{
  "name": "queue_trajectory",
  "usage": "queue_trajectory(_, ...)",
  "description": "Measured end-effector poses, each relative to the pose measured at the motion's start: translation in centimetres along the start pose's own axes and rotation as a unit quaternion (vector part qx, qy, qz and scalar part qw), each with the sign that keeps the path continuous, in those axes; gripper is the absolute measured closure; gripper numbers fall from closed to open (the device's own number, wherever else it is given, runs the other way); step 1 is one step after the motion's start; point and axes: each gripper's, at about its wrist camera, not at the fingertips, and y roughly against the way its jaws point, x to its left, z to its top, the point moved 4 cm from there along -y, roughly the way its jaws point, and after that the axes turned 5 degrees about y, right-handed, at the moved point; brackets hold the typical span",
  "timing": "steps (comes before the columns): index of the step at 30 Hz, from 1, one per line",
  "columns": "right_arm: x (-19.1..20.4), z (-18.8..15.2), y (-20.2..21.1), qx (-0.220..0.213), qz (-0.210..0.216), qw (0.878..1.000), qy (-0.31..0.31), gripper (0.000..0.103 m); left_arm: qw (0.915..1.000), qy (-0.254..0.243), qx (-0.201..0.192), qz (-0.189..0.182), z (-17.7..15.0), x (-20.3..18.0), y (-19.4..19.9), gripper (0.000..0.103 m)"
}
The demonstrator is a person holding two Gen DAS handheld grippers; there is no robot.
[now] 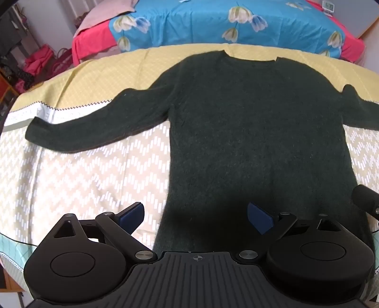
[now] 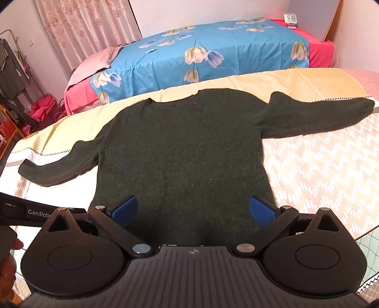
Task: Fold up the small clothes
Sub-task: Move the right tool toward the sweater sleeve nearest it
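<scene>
Left wrist view first: your left gripper (image 1: pixel 195 216) has its blue-padded fingers (image 1: pixel 132 214) spread wide with nothing pinched between them. Ahead of the fingers a dark green sweater (image 1: pixel 248 132) lies flat and face-up on a patterned bedspread (image 1: pixel 71 180), its hem passing under and between the fingertips, its neckline at the far end. One sleeve stretches out well beyond your left finger, lying across the bedspread's zigzag border; the other sleeve runs off past your right finger to the picture's edge. Beyond the neckline you see a blue floral quilt (image 1: pixel 189 23) on a second bed. A black piece of the other tool shows just outside the right finger

Right wrist view: your right gripper (image 2: pixel 193 209) also stands fully apart, pads (image 2: pixel 263 210) bare and gripping nothing. The sweater (image 2: pixel 184 147) fills the space ahead, its lower body lying between and under both fingertips. Both sleeves are spread outward, one far past each finger. A small clock (image 2: pixel 291 19) stands on the far bed, beyond the quilt (image 2: pixel 213 42), and a curtain (image 2: pixel 83 28) hangs off past the left finger
</scene>
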Motion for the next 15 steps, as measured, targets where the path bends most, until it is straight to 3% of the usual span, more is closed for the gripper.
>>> queue_trajectory(15, -0.8, 1.1, -1.3, 0.008, 0.016, 1.0, -0.001, 0.004, 1.0, 0.003, -0.004, -0.002, 0.4, 0.0, -0.2, 0.0)
